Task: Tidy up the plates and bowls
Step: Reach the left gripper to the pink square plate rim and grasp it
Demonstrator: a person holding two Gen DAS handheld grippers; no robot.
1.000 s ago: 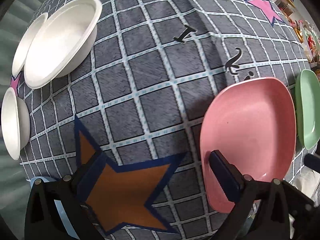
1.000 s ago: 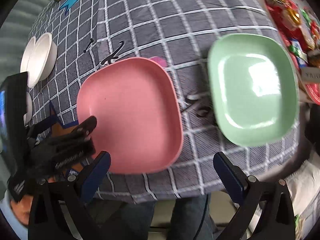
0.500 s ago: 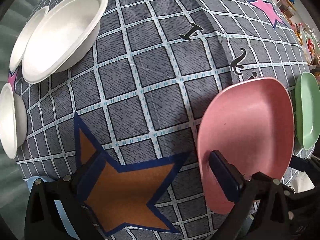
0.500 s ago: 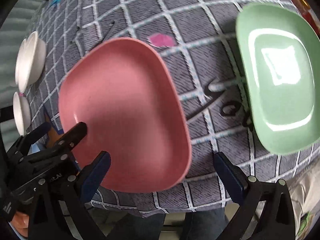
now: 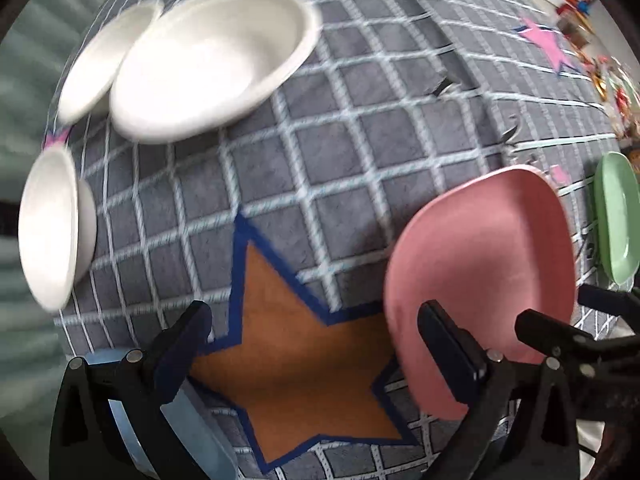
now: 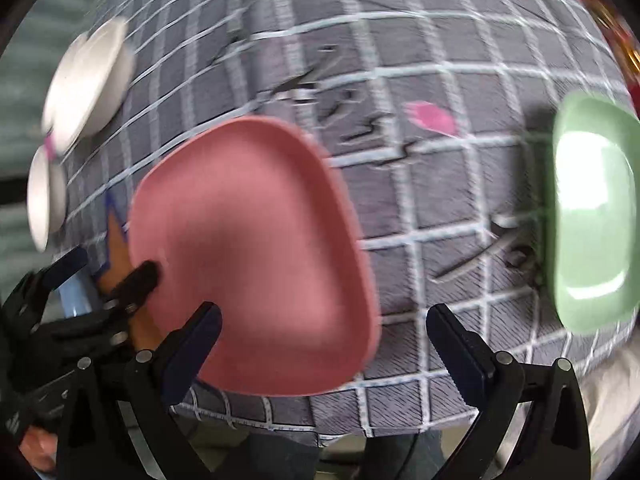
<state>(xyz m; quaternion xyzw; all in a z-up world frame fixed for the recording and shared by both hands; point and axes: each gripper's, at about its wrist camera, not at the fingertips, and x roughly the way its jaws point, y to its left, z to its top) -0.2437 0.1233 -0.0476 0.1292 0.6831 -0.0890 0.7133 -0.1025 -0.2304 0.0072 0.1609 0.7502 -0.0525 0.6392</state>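
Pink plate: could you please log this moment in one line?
pink plate on tablecloth | left tongs open | right tongs open

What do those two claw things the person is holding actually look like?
Both are black plastic. The left gripper and right gripper each have two angular fingers faced with dark navy pads, joined by silver screws. White lettering marks the left one's body, though it is too blurred to read.

A home dining spot, set with tableware on a cloth-covered desk.
A grey checked tablecloth (image 5: 340, 152) with bright star patches covers the desk; white round bowls (image 5: 212, 64), a pink squarish plastic plate (image 6: 248, 256) and a pale green squarish plate (image 6: 592, 208) sit on it, with colourful blurred clutter (image 5: 576, 28) at the far edge.
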